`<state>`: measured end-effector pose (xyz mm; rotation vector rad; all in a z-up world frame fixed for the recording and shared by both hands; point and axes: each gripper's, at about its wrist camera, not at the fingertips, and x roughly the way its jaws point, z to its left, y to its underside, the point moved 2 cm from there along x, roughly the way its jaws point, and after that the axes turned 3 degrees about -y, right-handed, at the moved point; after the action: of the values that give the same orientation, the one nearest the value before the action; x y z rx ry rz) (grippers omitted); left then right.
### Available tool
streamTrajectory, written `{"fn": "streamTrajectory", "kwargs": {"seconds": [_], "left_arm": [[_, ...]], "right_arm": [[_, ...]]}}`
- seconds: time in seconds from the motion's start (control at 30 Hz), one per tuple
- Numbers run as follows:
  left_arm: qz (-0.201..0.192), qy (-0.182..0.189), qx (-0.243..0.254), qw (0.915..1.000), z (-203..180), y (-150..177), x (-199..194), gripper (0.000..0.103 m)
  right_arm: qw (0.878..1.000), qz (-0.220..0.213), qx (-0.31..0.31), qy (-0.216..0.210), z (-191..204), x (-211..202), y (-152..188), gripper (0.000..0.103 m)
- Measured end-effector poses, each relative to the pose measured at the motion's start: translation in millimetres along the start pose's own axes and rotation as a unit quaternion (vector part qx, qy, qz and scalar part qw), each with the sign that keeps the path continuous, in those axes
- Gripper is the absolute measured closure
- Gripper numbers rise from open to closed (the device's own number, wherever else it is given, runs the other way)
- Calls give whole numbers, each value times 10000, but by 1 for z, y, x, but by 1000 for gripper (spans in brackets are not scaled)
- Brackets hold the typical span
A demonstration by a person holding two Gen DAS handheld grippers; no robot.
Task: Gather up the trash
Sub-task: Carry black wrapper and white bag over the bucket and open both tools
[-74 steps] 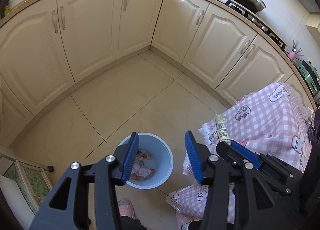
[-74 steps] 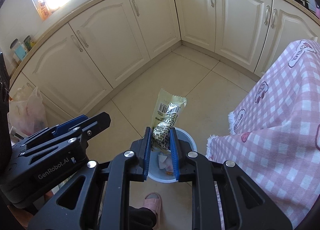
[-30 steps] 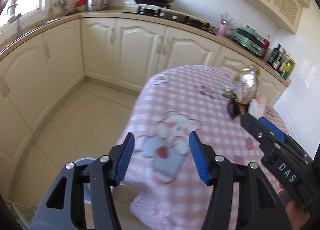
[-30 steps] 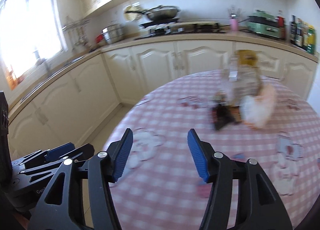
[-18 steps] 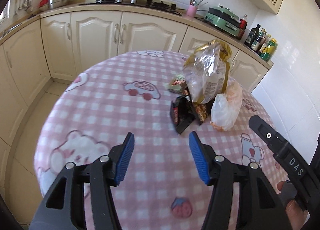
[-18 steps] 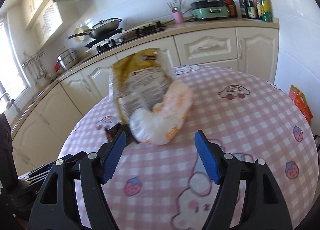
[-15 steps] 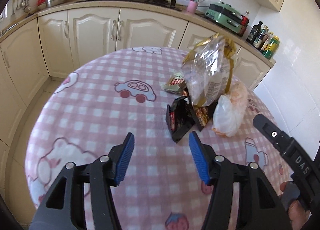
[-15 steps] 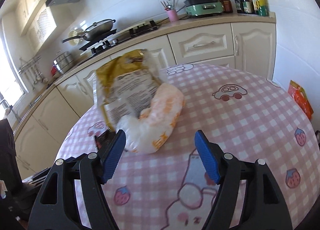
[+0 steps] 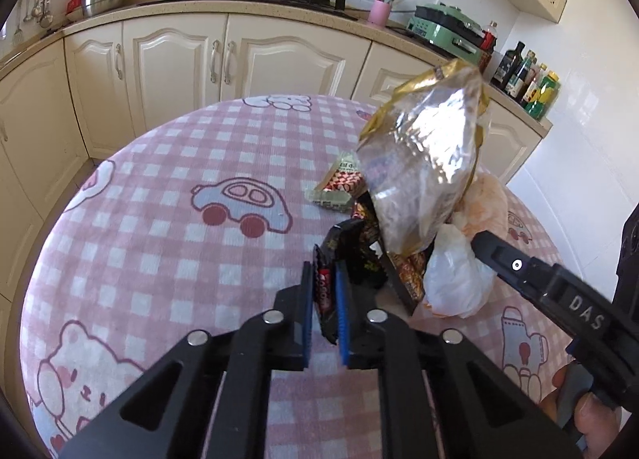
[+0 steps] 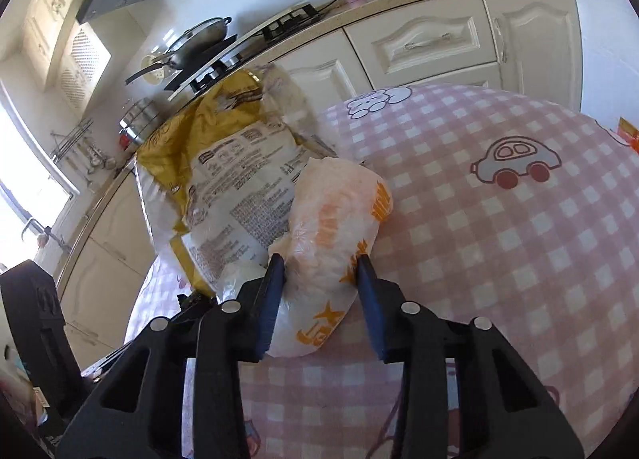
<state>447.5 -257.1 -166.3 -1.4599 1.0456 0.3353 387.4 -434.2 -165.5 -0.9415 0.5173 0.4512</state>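
Both grippers closing on trash in the pile at the far-right part of the round bench (image 9: 167,163).

Left gripper (image 9: 324,313) has its jaws closing, pads pinching the near edge of the crumpled black-and-red snack wrapper (image 9: 343,255); right gripper (image 10: 319,299) is closing around the white plastic bag with orange print (image 10: 339,227), pads at its sides, not yet squeezing hard by the look of it. To do it well: let both finish closing before lifting, then pull straight up and toward the near edge, since the tall gold-and-clear foil bag (image 9: 423,163) leans over both items and likely topples. A small red-green wrapper (image 9: 339,189) lies just behind. The near and left parts of the pink checked cloth are bare, so withdraw that way; the grippers sit close together, so lift them apart.
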Motion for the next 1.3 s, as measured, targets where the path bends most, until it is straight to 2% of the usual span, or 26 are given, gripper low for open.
{"fn": "streamTrajectory", "kwargs": {"seconds": [0.3, 0.6, 0.77, 0.97, 1.3], "left_arm": [[-281, -248, -171, 9992, 28, 20, -55, 96], [-623, -350, -424, 9965, 59, 37, -128, 96], [-788, -413, -511, 9947, 75, 51, -166, 96], [-879, -600, -771, 9913, 116, 72, -201, 96], [-808, -1156, -1500, 9786, 222, 116, -229, 96]], "right_arm": [[9976, -531, -281, 344, 21, -47, 10, 75], [9958, -664, -634, 52, 70, -86, 29, 75], [9937, -507, -983, -166, 115, -90, 52, 75], [9890, -266, -1395, -423, 169, -81, 83, 75], [9718, 430, -2103, -977, 263, -34, 147, 75]]}}
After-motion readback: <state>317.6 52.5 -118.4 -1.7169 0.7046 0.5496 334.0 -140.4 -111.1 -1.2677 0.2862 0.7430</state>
